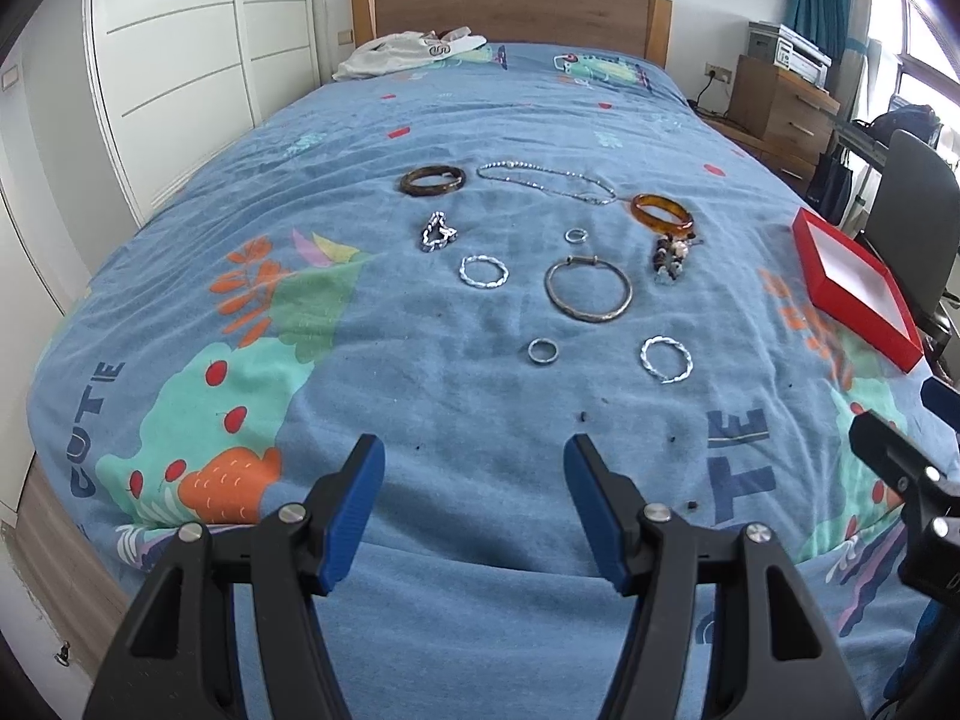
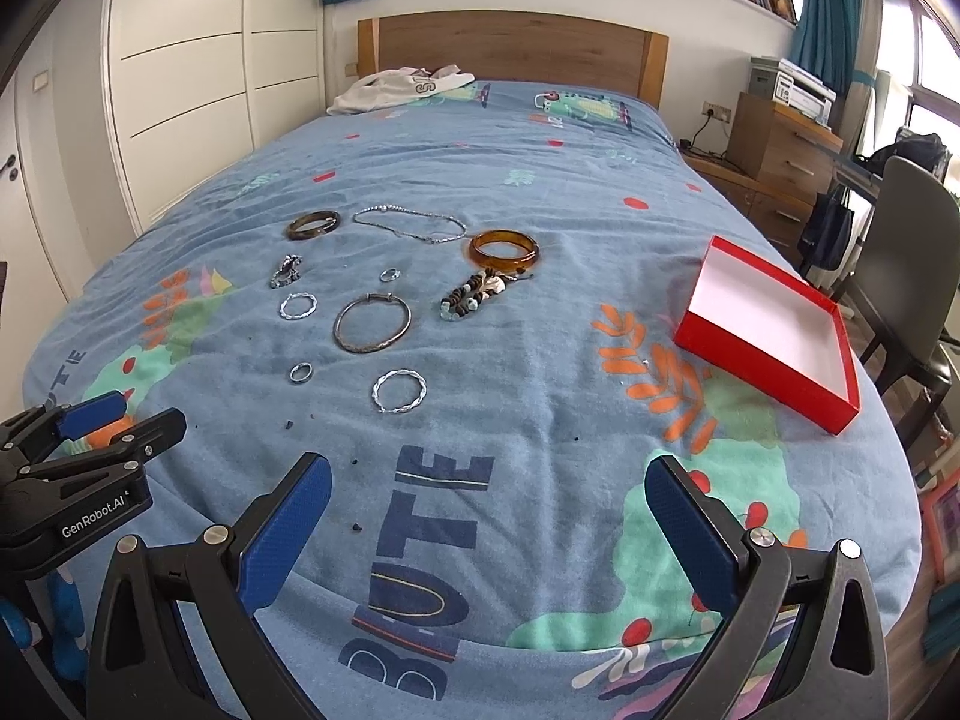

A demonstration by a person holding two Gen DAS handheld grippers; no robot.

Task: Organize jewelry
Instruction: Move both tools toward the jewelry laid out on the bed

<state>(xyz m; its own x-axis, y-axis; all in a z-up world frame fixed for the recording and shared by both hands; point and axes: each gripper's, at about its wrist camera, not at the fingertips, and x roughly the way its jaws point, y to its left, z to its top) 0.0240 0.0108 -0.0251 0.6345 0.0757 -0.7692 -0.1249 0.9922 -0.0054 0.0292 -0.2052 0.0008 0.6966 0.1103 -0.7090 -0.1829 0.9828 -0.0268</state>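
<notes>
Jewelry lies spread on the blue bedspread [image 1: 480, 396]: a dark bangle [image 1: 432, 179], a silver chain necklace [image 1: 546, 180], an amber bangle [image 1: 661, 213], a beaded bracelet [image 1: 671, 255], a large metal hoop bangle [image 1: 588, 297], twisted silver bracelets [image 1: 483, 270] [image 1: 666, 358], and small rings [image 1: 542, 351] [image 1: 575, 234]. An empty red box [image 2: 771, 333] with a white inside sits on the bed's right side. My left gripper [image 1: 474, 462] is open and empty, near the bed's foot. My right gripper [image 2: 489, 486] is open and empty, right of the left one [image 2: 78, 420].
White clothing [image 1: 408, 54] lies by the wooden headboard [image 1: 510, 6]. White wardrobes [image 1: 168, 60] stand left of the bed. A wooden dresser [image 2: 780, 150] and a grey chair [image 2: 906, 240] stand right of it. Small dark specks dot the bedspread near the grippers.
</notes>
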